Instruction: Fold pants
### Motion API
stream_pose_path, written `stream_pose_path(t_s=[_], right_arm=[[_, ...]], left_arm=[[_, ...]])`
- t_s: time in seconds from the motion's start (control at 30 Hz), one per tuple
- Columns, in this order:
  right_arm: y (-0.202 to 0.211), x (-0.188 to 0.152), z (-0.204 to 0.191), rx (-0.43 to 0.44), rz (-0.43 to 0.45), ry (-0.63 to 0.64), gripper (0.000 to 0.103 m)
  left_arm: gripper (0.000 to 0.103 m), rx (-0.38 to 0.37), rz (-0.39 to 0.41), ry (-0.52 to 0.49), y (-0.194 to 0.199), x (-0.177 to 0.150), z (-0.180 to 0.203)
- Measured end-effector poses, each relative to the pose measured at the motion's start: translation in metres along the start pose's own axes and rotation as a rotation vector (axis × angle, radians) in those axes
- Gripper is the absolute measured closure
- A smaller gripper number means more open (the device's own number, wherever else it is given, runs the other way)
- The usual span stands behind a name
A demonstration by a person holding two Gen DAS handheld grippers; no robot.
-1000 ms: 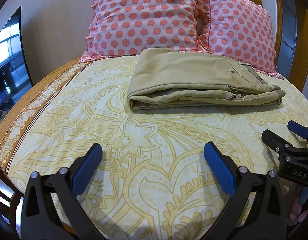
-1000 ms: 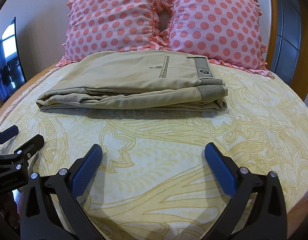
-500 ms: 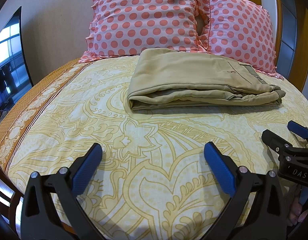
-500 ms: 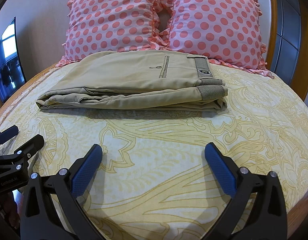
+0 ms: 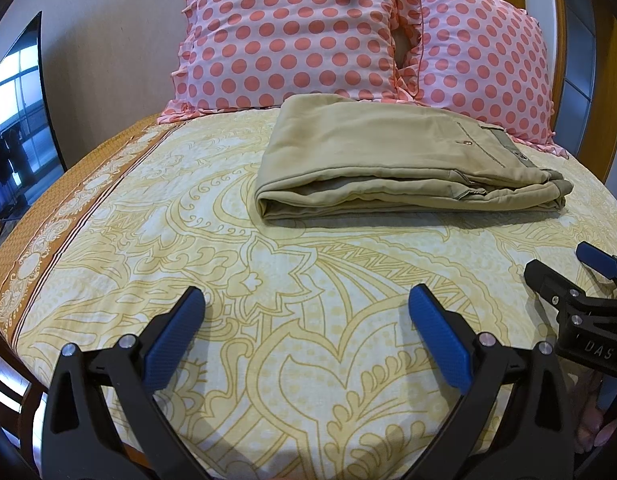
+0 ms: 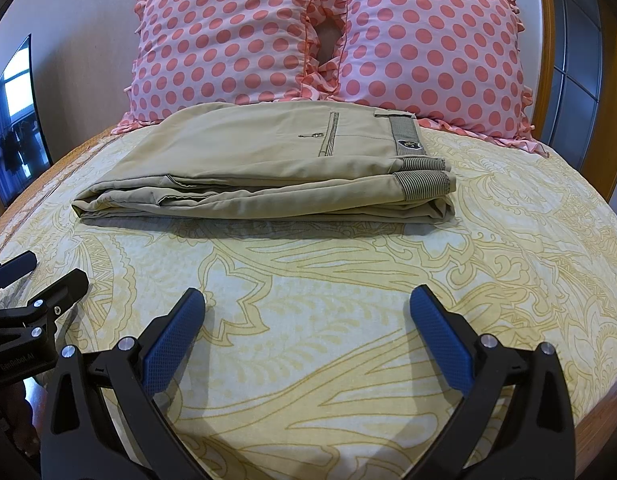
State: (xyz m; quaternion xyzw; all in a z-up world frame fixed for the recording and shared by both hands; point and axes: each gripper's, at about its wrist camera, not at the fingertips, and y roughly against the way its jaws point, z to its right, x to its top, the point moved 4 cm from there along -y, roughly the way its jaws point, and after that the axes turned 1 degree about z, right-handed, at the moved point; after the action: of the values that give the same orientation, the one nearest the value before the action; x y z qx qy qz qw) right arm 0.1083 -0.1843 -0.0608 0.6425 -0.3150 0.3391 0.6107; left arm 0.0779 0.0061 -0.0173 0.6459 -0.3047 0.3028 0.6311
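Pants [image 6: 268, 176] folded on bed [image 6: 348, 300] — both hand-held grippers [image 5: 306, 320] [image 6: 306, 320] spread apart, holding nothing.

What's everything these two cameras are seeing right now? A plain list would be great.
pants: one pair, khaki, folded flat on the bed in front of the pillows, striped waistband at the right end
pillows: two, pink with coral dots, propped side by side at the head of the bed
bedspread: one, pale yellow with a swirling pattern, covering the bed
screen: one, dark and reflective, at the far left
headboard: wooden, orange-brown, behind the right pillow
left gripper: black with blue pads, jaws wide apart, above the near bedspread
right gripper: same make, jaws wide apart, beside the left one
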Motion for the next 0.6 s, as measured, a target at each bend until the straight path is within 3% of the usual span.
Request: stream_pose_path(t_s=[0.6], right_arm=[[-0.0001, -0.0002, 0.0004, 0.001, 0.0, 0.001, 0.001]], left_arm=[[0.002, -0.002, -0.002, 0.0, 0.0, 0.0018, -0.0012]])
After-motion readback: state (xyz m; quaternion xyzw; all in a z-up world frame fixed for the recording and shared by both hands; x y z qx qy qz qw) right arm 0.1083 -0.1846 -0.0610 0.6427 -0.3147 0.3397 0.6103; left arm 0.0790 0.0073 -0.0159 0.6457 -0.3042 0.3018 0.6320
